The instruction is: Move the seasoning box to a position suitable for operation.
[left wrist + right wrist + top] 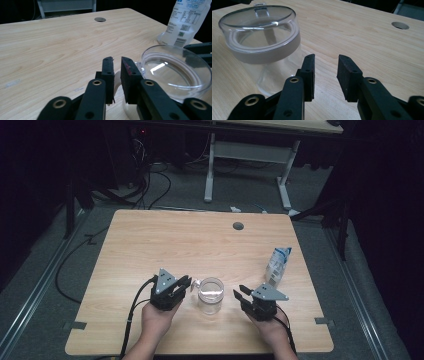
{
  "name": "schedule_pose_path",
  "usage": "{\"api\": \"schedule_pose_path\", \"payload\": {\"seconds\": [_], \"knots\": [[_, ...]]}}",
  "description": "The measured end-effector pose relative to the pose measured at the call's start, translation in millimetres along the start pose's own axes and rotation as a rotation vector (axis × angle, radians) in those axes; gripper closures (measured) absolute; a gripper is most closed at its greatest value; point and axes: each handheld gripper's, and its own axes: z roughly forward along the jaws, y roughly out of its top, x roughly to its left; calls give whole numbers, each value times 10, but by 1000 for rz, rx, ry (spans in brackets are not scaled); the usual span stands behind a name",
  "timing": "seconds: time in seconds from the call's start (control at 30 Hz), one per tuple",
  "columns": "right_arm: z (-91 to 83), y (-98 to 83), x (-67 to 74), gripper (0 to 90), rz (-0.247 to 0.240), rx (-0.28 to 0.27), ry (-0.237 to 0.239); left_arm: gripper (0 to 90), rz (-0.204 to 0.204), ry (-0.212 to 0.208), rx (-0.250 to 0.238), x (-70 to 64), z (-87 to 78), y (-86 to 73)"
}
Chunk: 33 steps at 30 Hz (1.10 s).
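High view: a clear jar (210,296) with a clear lid stands upright near the front edge of the wooden table (150,245), between the two hands. The left gripper (184,285) sits just left of the jar, its jaws close together at a small tab (196,283) that sticks out from the lid. The right gripper (241,294) rests just right of the jar, jaws apart and holding nothing. A plastic bag (278,265) lies farther right, well apart.

Left gripper view: the left gripper (117,65) has its jaws narrow, with the whitish tab (116,82) between them; whether the pads press it cannot be told. The jar (175,72) is just right.

Right gripper view: the right gripper (325,65) is half open and empty, the jar (262,42) just left of its jaws, not touching.
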Motion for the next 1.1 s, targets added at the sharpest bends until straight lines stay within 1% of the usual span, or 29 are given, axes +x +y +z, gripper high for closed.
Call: {"api": "schedule_pose_path", "payload": {"seconds": [0.1, 0.2, 0.27, 0.33, 0.37, 0.43, 0.53, 0.63, 0.7, 0.9, 1.1], "knots": [[10, 0, 15, 675, 0, 5, 8, 838, 2, 0, -12, -8, 12, 25], [21, 2, 35, 681, -8, 5, 13, 859, 16, 2, -16, -35, 34, 55], [26, 15, 51, 681, -10, 3, 23, 876, 26, 5, -11, -49, 52, 70], [28, 54, 50, 689, -17, -3, 28, 892, 16, 2, -7, -60, 73, 80], [27, 77, 42, 695, -17, -9, 25, 896, 17, 2, 3, -68, 86, 86], [27, 113, 29, 708, -3, -21, 32, 897, 21, 4, 11, -83, 101, 95], [39, 123, 50, 754, -18, -23, 37, 899, 20, 3, 15, -102, 117, 116], [54, 107, 70, 838, -26, -10, 43, 900, 21, 2, 20, -114, 132, 129], [56, 98, 92, 872, -41, -6, 42, 900, 20, 1, 23, -128, 145, 132], [62, 97, 138, 881, -58, 3, 46, 900, 29, 3, 29, -146, 156, 125], [54, 101, 141, 875, -54, -3, 50, 900, 36, 9, 21, -152, 151, 105]]}}
